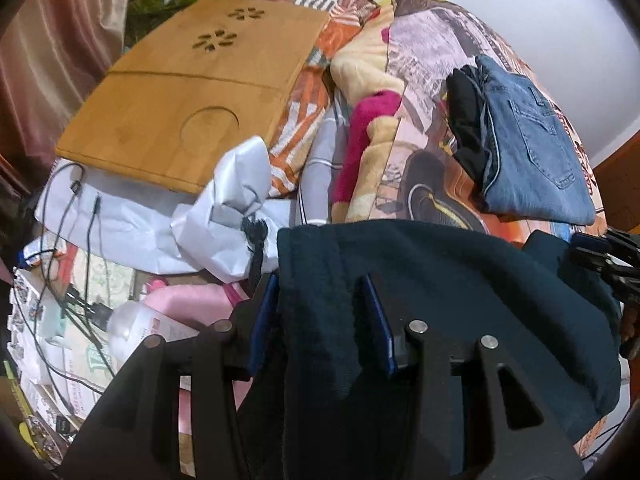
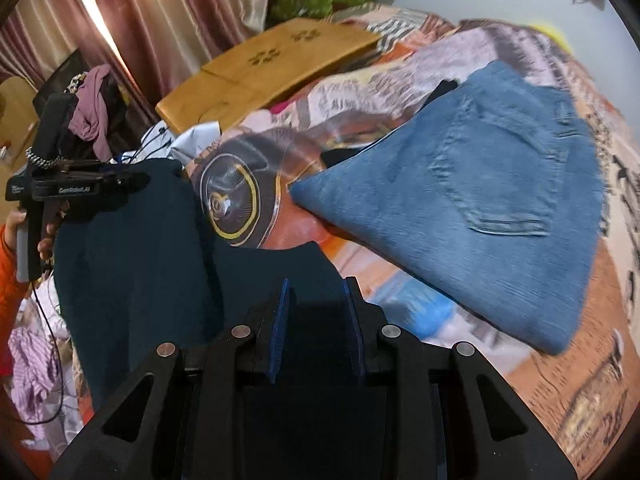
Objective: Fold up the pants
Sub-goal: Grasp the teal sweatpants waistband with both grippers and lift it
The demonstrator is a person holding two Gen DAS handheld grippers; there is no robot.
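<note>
Dark teal pants (image 1: 460, 288) hang between both grippers over the patterned bed cover. My left gripper (image 1: 320, 316) is shut on one corner of the pants, with cloth bunched between its blue pads. My right gripper (image 2: 316, 320) is shut on the other part of the pants (image 2: 132, 264), the dark cloth filling the gap between its pads. The left gripper also shows in the right wrist view (image 2: 80, 188) at the far left, and the right gripper shows at the right edge of the left wrist view (image 1: 604, 256).
Folded blue jeans (image 1: 532, 148) (image 2: 480, 208) lie on the patterned bed cover (image 2: 248, 196) with a black garment (image 1: 468, 124) beside them. A wooden lap tray (image 1: 192, 92) lies at the back left. White cloth (image 1: 224, 208), cables and a bottle (image 1: 136, 324) clutter the left.
</note>
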